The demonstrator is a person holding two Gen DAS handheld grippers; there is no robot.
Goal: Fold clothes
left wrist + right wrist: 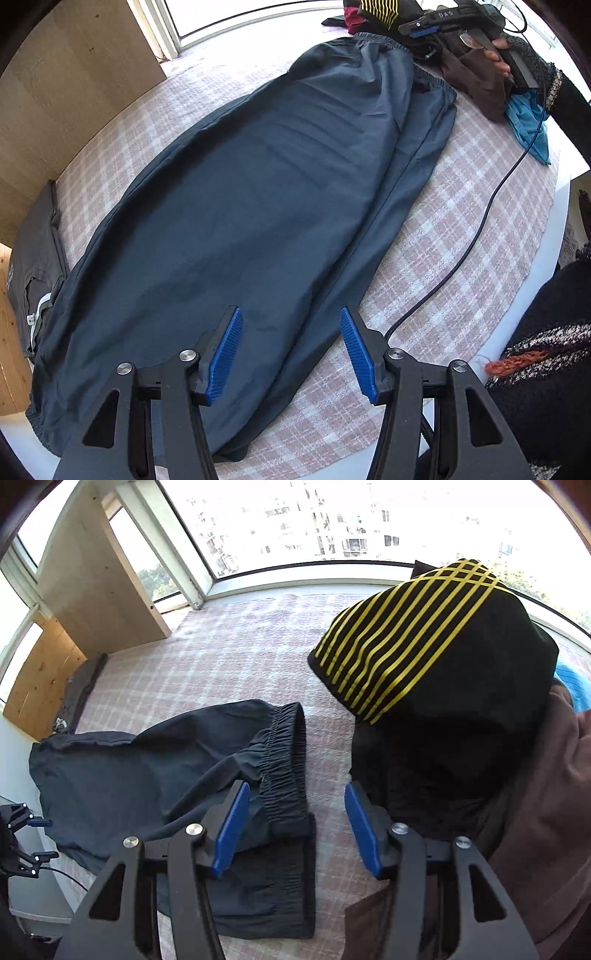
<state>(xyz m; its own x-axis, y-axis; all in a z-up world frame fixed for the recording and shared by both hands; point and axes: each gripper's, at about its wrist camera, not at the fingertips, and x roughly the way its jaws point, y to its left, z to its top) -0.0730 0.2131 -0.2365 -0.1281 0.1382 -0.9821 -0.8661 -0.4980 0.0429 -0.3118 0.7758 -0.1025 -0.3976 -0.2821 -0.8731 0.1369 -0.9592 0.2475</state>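
**Trousers laid out flat, both grippers empty**

The dark blue-grey trousers lie lengthwise along the middle of the checked bedcover, legs laid one over the other, the elastic waistband at the window end and the cuffs towards the near left corner. The fabric looks thin, light and woven, with a slight sheen: judged soft, limp and somewhat slippery, likely to slide on itself when lifted. The gathered waistband is the thickest, firmest part and the best place to pinch; the cuffs are the second choice.

The left gripper hovers above the lower legs, jaws spread wide, nothing between them. The right gripper hangs over the waistband end, jaws likewise wide and empty.

Just beside the waistband sits a heap of unfolded clothes: a black garment with yellow stripes, a brown garment, and a blue cloth. A grey folded item lies at the left edge. A black cable trails across the cover, right of the trousers.
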